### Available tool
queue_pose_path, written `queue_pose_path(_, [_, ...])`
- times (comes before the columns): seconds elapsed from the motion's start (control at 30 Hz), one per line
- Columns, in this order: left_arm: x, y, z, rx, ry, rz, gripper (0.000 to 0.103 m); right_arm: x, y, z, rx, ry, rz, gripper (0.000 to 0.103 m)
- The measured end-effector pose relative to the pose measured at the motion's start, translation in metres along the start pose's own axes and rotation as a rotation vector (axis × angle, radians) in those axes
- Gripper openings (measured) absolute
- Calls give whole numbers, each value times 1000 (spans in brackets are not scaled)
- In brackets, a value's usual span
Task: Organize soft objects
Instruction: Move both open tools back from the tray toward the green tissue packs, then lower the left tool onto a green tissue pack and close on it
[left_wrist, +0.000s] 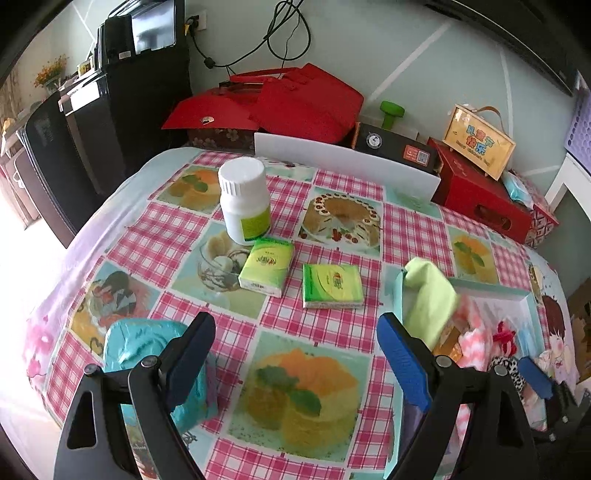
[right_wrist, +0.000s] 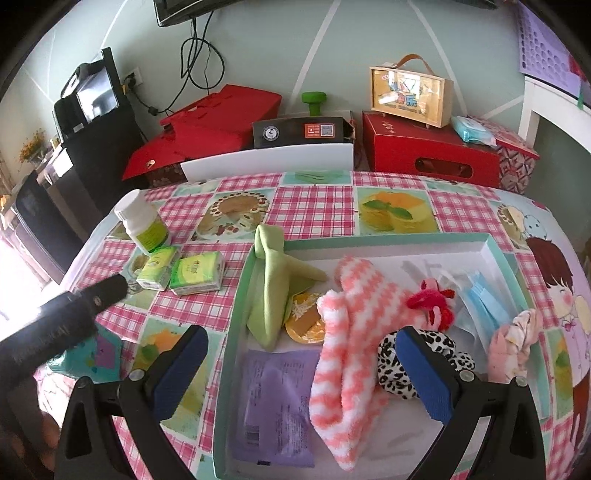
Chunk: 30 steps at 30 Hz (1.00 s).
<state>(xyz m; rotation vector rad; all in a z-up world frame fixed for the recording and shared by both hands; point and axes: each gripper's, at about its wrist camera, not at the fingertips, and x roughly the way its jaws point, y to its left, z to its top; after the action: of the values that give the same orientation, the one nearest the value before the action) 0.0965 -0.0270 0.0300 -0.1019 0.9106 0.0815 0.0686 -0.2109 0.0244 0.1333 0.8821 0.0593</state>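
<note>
A shallow teal-rimmed tray holds a green cloth, a pink-and-white fuzzy sock, a leopard scrunchie, a red scrunchie, a blue face mask and a purple packet. My right gripper is open and empty, low over the tray. My left gripper is open and empty over the tablecloth; a teal packet lies by its left finger. Two green tissue packs lie ahead of it. The green cloth hangs over the tray's corner.
A white pill bottle stands behind the tissue packs. A pink cloth lies right of the tray. Red boxes, a black box and a white board line the table's far edge. The left gripper crosses the right view.
</note>
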Motion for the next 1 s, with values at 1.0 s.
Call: queue_pose_path(1.0, [78,7,60,-85,143,-27,89,55,26,59,-80,58,-17,103])
